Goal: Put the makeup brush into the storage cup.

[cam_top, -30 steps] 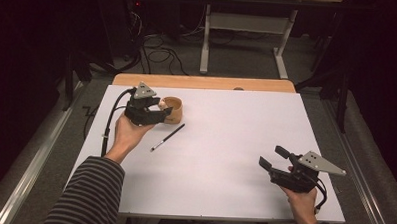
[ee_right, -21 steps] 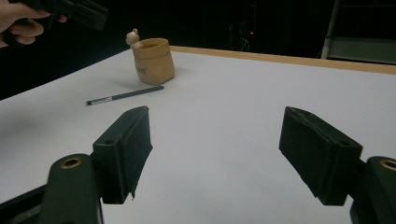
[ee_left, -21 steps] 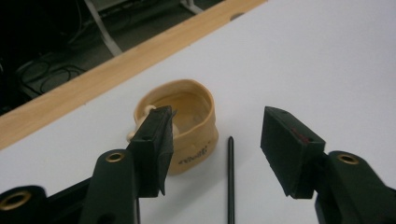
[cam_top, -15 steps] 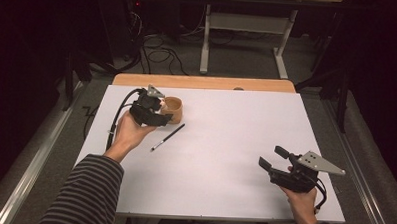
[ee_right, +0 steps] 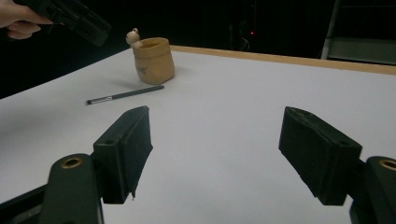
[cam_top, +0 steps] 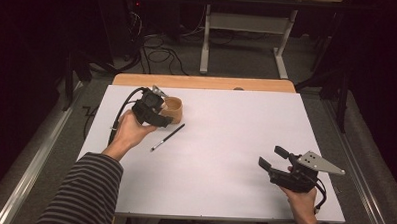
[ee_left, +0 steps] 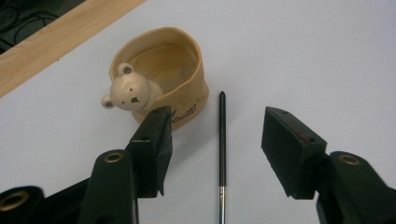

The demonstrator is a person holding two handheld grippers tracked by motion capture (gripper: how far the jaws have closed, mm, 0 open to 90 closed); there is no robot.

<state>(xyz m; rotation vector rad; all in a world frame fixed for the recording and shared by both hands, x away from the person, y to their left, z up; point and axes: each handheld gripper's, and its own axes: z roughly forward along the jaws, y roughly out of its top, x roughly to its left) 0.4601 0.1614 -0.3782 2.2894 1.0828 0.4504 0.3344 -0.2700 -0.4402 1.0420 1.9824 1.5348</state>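
Upper left of the high view: the left gripper hovers over a black pen lying flat on the white desk, its fingers spread apart and pinching nothing. Just beside the pen stands a tan bear cup. Lower right, the right gripper has its fingers spread, empty.

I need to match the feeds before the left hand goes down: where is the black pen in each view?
High view: the black pen lies slanted on the white table, left of centre, just below the bear cup.
Left gripper view: bottom centre, running up between the open left gripper fingers.
Right gripper view: upper left, lying flat in front of the cup.
Shared landmark: the tan bear cup beside the pen's tip.
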